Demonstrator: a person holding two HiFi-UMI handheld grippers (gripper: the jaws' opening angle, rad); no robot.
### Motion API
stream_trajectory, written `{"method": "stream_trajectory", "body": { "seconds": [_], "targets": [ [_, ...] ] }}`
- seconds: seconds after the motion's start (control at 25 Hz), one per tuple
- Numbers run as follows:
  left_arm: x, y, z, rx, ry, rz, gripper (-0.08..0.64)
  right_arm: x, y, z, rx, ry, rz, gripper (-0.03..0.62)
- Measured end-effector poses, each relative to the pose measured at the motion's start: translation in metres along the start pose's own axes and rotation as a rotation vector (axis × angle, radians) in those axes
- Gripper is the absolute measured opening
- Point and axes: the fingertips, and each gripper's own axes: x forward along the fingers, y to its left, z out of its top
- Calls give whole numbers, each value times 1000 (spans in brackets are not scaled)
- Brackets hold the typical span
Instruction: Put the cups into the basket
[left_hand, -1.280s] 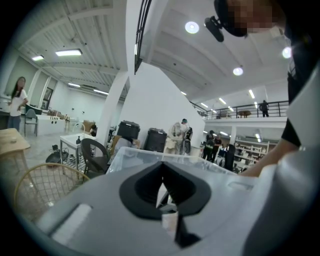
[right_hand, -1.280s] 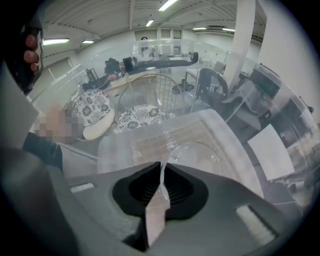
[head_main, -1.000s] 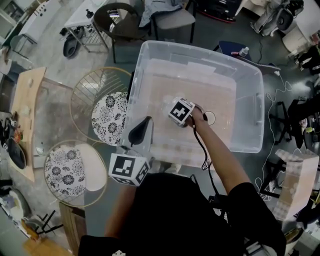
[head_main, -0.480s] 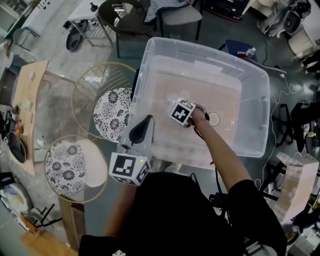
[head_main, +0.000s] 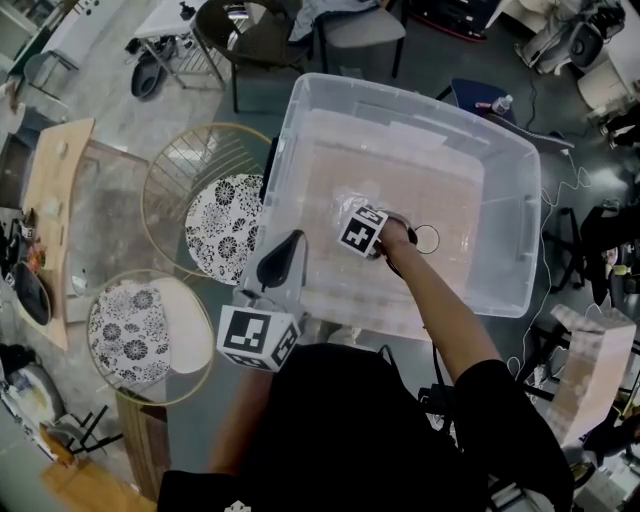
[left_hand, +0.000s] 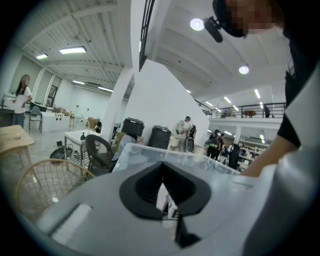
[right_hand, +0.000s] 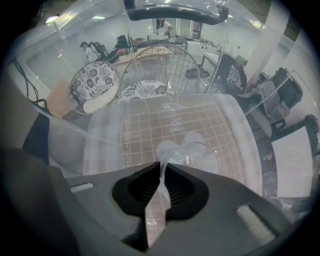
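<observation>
A clear plastic cup (right_hand: 196, 151) lies tilted on the gridded floor of a big clear plastic bin (head_main: 292, 140). Its thin rim runs up between the pads of my right gripper (right_hand: 161, 172), which pinch it, and the jaws are opening slightly. In the head view the right gripper (head_main: 347, 213) reaches down into the middle of the bin, with the cup (head_main: 343, 203) a faint shape just beyond its marker cube. Outside the bin's near-left corner my left gripper (head_main: 292, 240) hangs shut with nothing in it. Seen from the left gripper (left_hand: 162, 172), the bin's rim (left_hand: 150, 149) is just ahead.
Two round gold wire baskets with floral-patterned pads (head_main: 222, 226) (head_main: 130, 335) stand left of the bin. A wooden table (head_main: 50, 200) is at the far left, with chairs (head_main: 250, 40) beyond the bin. Cables and a cardboard box (head_main: 590, 360) lie to the right.
The right gripper has sunk a little lower into the bin with the cup. The left gripper has stayed where it was.
</observation>
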Motion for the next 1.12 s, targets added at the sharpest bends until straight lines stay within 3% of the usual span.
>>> {"method": "stream_trajectory", "body": {
  "seconds": [0.48,0.68,1.12],
  "targets": [
    [-4,1,1,-6,-10,-3,6,-1,4,3,-9,13,-16,32],
    [-5,-1,1,-7,-13,-10,6,-2,8,3,-1,10,3,103],
    [-5,-9,1,-1,-20,-32,5,-28,5,1,29,-38,45,104]
  ]
}}
